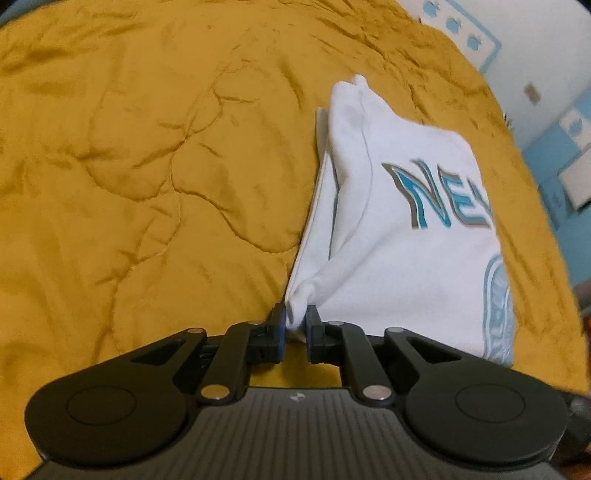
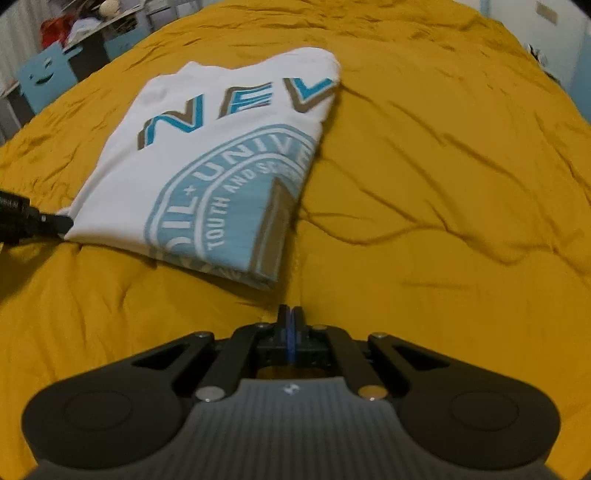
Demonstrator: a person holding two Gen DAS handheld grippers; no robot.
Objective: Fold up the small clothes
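Note:
A white T-shirt (image 1: 399, 236) with blue and grey lettering lies folded lengthwise on the yellow quilt (image 1: 129, 166). My left gripper (image 1: 295, 321) is shut on the shirt's near left corner, pinching a bunch of white cloth. In the right wrist view the same shirt (image 2: 207, 158) lies ahead and to the left, with a round blue print facing up. My right gripper (image 2: 291, 314) is shut and empty, just short of the shirt's near right corner. The left gripper's tip (image 2: 55, 223) shows at the shirt's left corner.
The yellow quilt (image 2: 424, 221) covers the whole bed, wrinkled. A blue chair with a face (image 2: 44, 77) and a cluttered desk (image 2: 92, 22) stand beyond the far left edge. A white and blue wall (image 1: 535, 74) lies past the bed's right side.

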